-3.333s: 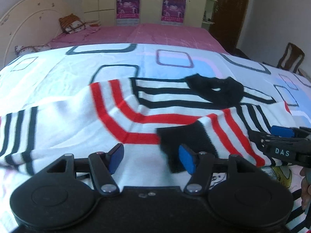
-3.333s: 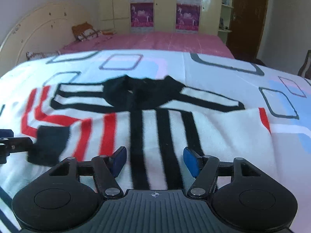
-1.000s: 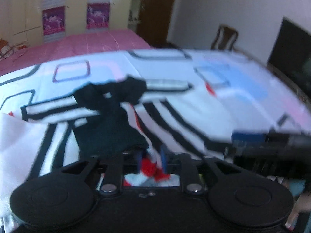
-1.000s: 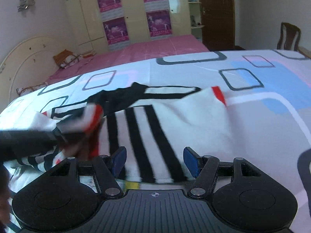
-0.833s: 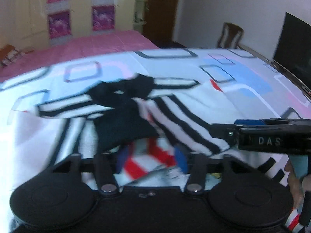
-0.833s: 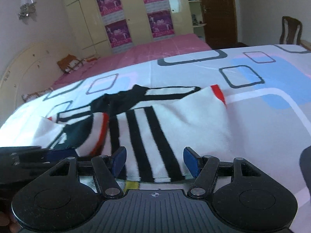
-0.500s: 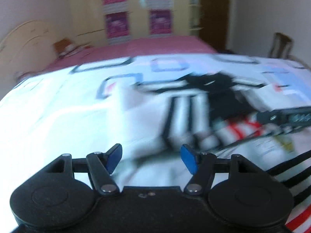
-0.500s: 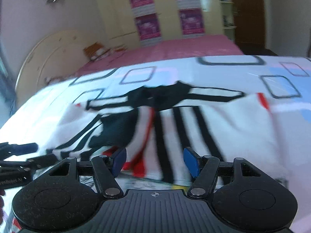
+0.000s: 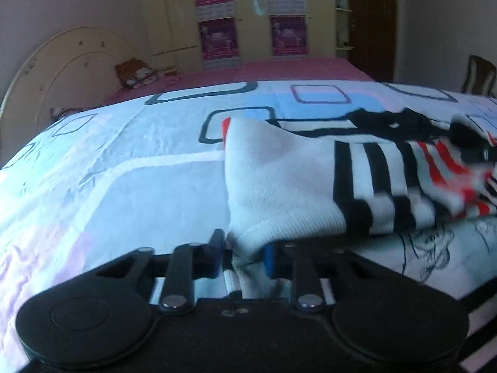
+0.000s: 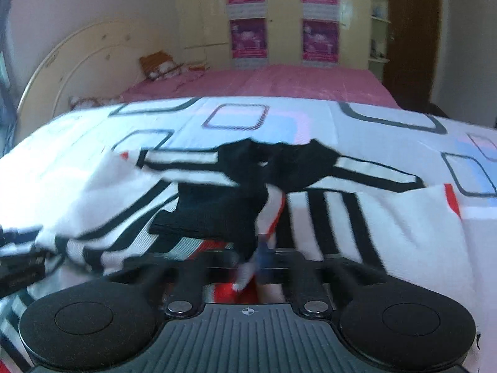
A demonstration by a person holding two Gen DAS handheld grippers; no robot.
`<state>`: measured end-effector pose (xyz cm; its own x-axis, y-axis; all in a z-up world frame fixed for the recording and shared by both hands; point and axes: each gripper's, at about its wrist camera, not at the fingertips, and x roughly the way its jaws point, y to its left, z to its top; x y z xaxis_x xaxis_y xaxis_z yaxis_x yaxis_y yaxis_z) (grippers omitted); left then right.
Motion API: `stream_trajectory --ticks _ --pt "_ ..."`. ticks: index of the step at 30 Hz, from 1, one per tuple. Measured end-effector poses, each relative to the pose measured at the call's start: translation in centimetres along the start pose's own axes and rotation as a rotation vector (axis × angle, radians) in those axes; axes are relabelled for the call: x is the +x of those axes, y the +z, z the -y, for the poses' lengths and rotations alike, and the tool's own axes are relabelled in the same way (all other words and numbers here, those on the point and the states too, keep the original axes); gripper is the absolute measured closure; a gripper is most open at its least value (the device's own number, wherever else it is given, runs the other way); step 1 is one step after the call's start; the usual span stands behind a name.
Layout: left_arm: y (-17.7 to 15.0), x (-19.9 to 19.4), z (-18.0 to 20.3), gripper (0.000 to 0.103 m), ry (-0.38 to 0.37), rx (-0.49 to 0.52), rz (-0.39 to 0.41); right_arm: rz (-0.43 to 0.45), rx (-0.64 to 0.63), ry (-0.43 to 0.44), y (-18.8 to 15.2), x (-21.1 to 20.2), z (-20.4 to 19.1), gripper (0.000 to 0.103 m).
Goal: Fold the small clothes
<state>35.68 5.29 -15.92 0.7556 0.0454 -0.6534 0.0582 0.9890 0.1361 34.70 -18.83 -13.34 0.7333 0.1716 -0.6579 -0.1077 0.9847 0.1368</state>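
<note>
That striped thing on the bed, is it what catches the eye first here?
Yes: the striped sweater, white with black and red bands, sprawls across the patterned bedsheet. The left gripper pinches its white hem, the right gripper its lower edge. Purple posters hang behind.

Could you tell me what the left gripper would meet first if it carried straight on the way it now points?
The left gripper is already clamped on the white hem of the striped sweater, so going on it would likely just push into that raised white fold; beyond lies the patterned bedsheet, though depth is unclear.
</note>
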Motion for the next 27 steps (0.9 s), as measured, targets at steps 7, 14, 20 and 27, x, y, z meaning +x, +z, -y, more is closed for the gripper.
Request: stream_trajectory --ticks 7,14,20,27 --pt "-0.7 0.3 0.3 0.083 -0.028 0.043 -0.011 -0.026 0.15 -0.047 -0.4 -1.0 5.3 0.097" --pt "-0.9 0.0 0.6 0.083 -0.049 0.079 -0.022 -0.059 0.186 -0.062 -2.7 -2.0 6.3 0.096" --pt "-0.1 -1.3 -1.4 0.075 -0.139 -0.018 -0.073 -0.025 0.232 -0.077 -2.2 -3.4 8.0 0.065" --pt "1.7 -3.1 -3.1 0.068 -0.201 -0.15 -0.071 -0.078 0.335 -0.006 -2.2 -2.4 9.8 0.064"
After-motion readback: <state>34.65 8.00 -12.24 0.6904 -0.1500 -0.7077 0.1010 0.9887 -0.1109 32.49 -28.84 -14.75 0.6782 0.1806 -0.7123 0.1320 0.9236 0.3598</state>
